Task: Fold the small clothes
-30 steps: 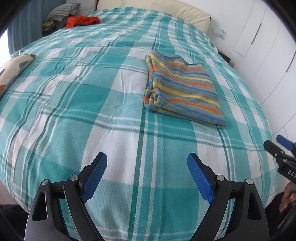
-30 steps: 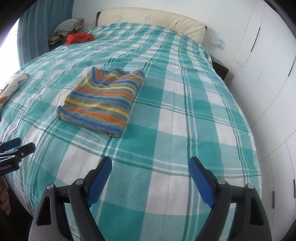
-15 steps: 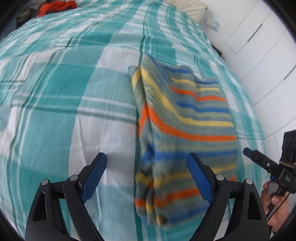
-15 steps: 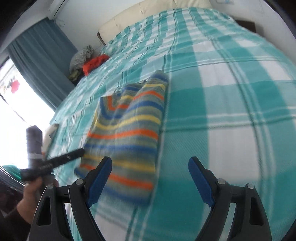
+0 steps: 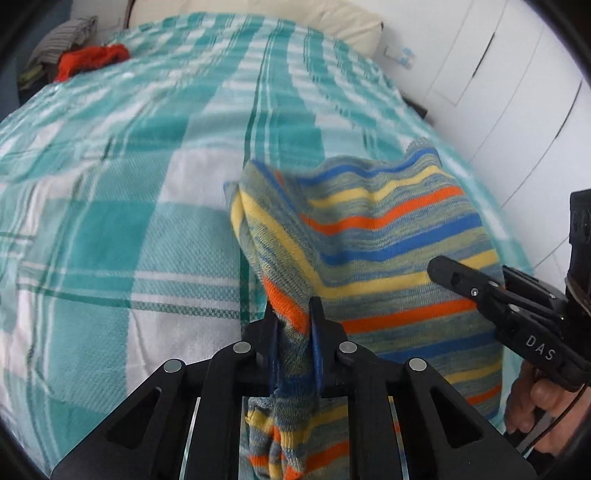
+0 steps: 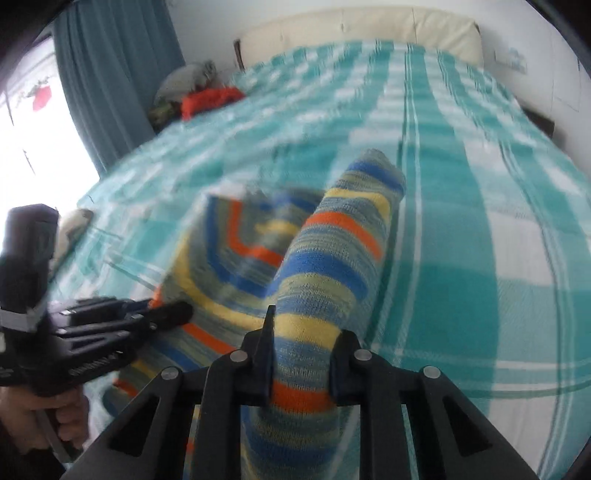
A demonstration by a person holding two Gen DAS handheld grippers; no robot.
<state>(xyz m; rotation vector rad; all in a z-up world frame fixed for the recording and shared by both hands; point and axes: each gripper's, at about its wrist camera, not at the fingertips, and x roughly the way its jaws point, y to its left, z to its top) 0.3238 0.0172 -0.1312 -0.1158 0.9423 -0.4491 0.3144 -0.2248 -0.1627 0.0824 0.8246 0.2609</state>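
A folded striped garment [image 5: 388, 240] in blue, yellow, orange and grey lies on the teal plaid bed [image 5: 129, 229]. My left gripper [image 5: 295, 332] is shut on its near left edge and lifts the cloth into a ridge. My right gripper [image 6: 301, 354] is shut on the garment's [image 6: 332, 258] near right edge, which bulges between the fingers. Each gripper shows in the other's view: the right gripper [image 5: 491, 291] at the garment's right side, the left gripper [image 6: 147, 314] at its left side.
A red cloth [image 5: 92, 61] and a grey pile [image 5: 62, 40] lie at the bed's far left corner. A cream headboard [image 6: 369, 26] stands at the back. White wardrobe doors [image 5: 517, 92] run along the right. A curtain and bright window [image 6: 92, 92] are on the left.
Both grippers went from open above the bed to shut on the garment's near edge, one at each side. The near edge is now lifted and bunched.
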